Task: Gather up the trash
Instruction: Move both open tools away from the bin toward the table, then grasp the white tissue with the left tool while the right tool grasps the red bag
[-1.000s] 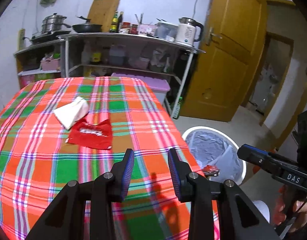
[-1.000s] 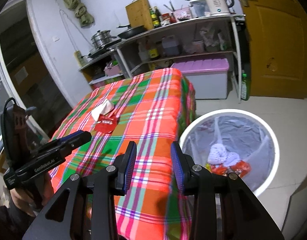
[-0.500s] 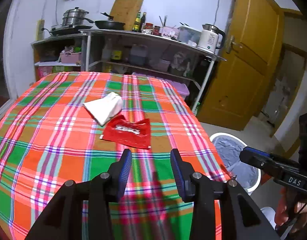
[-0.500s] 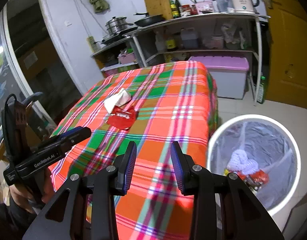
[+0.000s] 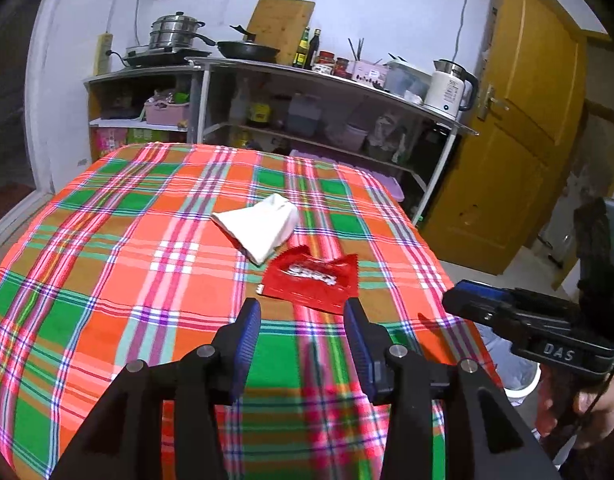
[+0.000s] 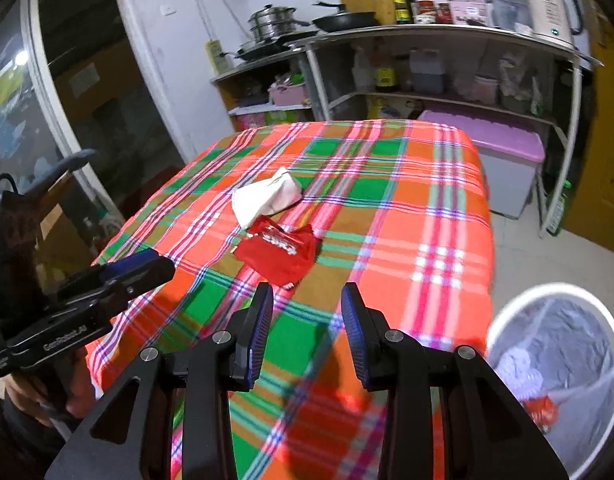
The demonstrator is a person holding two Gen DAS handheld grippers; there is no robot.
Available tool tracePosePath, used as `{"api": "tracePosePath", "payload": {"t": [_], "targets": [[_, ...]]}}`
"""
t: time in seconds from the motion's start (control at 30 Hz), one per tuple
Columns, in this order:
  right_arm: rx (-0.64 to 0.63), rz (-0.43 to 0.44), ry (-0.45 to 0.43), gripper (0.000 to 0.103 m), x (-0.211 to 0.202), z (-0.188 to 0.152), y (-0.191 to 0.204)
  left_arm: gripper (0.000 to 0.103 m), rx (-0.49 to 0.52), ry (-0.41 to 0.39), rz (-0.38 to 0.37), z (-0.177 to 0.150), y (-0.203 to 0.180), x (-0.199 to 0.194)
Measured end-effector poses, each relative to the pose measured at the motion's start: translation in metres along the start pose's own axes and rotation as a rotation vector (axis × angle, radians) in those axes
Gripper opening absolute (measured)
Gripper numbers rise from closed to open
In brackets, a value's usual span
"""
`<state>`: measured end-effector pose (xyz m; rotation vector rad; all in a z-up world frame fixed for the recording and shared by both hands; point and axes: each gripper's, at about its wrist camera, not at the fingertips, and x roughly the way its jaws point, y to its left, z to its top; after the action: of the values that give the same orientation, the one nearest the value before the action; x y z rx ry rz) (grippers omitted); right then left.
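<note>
A red snack wrapper point(image 5: 311, 279) point(image 6: 278, 253) lies flat on the plaid tablecloth point(image 5: 147, 248), its far corner under a crumpled white paper point(image 5: 263, 225) point(image 6: 265, 198). My left gripper point(image 5: 303, 318) hovers just short of the wrapper, jaws opening, nothing between them. My right gripper point(image 6: 307, 306) is open and empty too, a little short of the wrapper. Each gripper shows from the side in the other's view: the right gripper point(image 5: 467, 300) and the left gripper point(image 6: 147, 264). A white bin point(image 6: 563, 292) with a grey liner holds red and white trash.
The table's right edge point(image 6: 487, 216) drops to the floor beside the bin. Behind the table stand metal shelves point(image 5: 327, 76) with pots, bottles and a kettle point(image 5: 447, 90), a purple-lidded box point(image 6: 503, 140), and a yellow door point(image 5: 519, 128) on the right.
Both grippers swung from the bin side toward the table's middle, and the wrapper and paper now sit just ahead of them. The left jaws have widened. The right jaws kept their gap.
</note>
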<state>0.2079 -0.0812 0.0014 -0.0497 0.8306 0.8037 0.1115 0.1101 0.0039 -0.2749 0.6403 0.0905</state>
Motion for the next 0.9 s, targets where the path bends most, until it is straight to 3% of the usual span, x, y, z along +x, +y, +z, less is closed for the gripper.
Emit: {"api": "tracePosePath", "payload": {"t": [0.43,0.57,0.9], "targets": [[-0.080,0.041,0.087,0.039,0.073,0.033,-0.003,0.043,-0.026,0.007,0.021,0.012,0.030,0.018],[-0.100,0.058,0.125,0.048,0.092,0.037,-0.008,0.043,-0.030,0.006,0.022,0.018,0.038,0.022],[-0.135,0.112,0.166,0.045,0.114,0.040,-0.001,0.049,-0.004,0.013,0.016,0.036,0.047,0.035]]}}
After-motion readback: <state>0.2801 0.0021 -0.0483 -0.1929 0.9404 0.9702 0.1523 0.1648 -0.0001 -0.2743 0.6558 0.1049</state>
